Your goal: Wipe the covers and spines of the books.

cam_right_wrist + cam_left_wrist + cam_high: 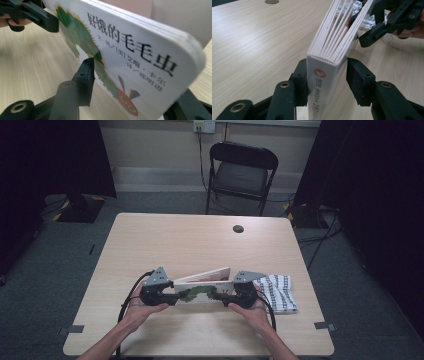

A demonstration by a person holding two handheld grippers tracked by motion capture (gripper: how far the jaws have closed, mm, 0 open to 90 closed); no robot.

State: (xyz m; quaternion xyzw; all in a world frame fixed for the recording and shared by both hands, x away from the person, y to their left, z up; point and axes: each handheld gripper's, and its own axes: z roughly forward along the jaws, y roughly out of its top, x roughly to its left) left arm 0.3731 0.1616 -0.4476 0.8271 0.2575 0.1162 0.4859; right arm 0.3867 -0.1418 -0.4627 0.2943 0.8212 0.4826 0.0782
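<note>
Standing on the pale wooden table (pixel 150 245), one board book (pixel 202 287) is seen held upright between two grippers, near the front edge and slightly right of the middle. One folding chair (pixel 242 172) is placed beyond the far edge of the table, and one round grommet (pixel 238 228) is set into the tabletop near that edge. One black-and-white checked cloth (pixel 277 292) is laid flat just right of the book, beside the right gripper (pixel 239 294). No container is to be seen among these things. The book's spine end is straddled by the left gripper (pixel 327 75); its jaws are parted about halfway, the left pad (pixel 300 80) is pressed to the cover, while a narrow gap seems to be left at the right pad, so a firm grip cannot be confirmed. The thick white pages are fanned slightly apart above the spine. The opposite end of the book is taken by the right gripper, whose jaws are also roughly half open; one pad (pixel 86 75) is laid against the front cover on the green caterpillar picture, and the other jaw is glimpsed behind the book's lower corner. Two grippers, one book, one cloth and one chair are counted.
</note>
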